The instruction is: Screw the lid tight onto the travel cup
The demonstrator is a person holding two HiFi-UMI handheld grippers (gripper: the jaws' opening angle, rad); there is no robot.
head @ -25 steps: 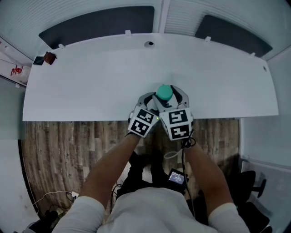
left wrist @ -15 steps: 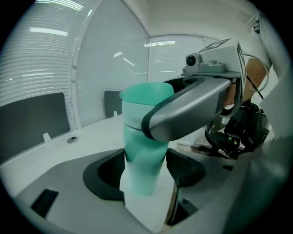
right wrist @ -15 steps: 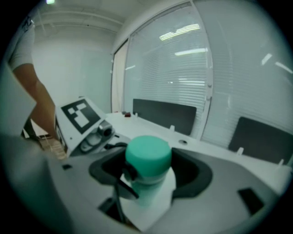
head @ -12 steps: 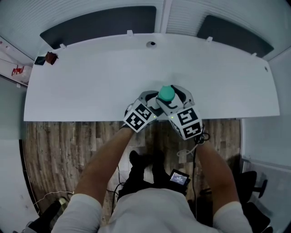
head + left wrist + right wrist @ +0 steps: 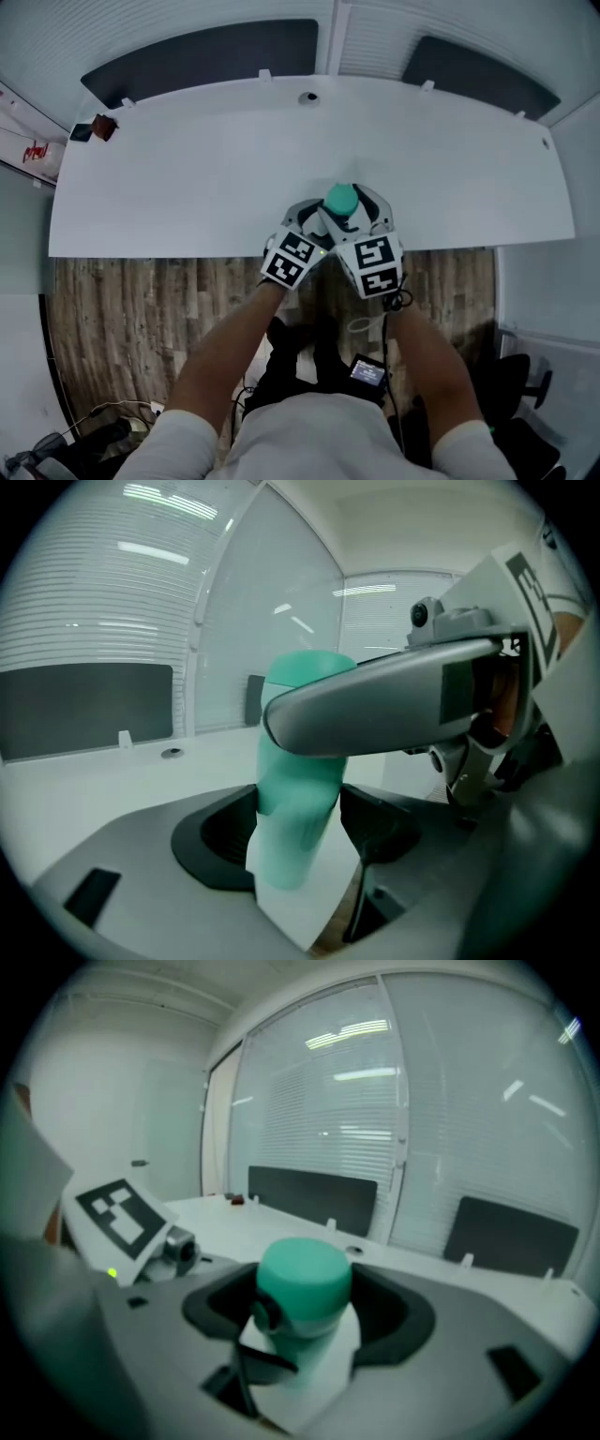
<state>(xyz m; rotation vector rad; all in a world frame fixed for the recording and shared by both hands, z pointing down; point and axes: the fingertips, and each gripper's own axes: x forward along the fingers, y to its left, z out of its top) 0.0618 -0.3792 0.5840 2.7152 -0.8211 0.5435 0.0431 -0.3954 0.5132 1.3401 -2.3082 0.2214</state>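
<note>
A teal travel cup stands upright near the front edge of the white table. Both grippers meet around it. My left gripper comes from the left, and in the left gripper view its black pads press on the cup's body. My right gripper comes from the right. In the right gripper view its jaws close round the rounded lid on top of the cup. One right finger crosses in front of the cup's top in the left gripper view.
The table's front edge runs just beneath the cup, with wooden floor below. Small red and dark items lie at the back left corner. A round cable hole is at the back middle. Dark panels stand behind the table.
Both grippers stay round the cup in the same place. Only the marker cubes' position in the view shifts a little.
</note>
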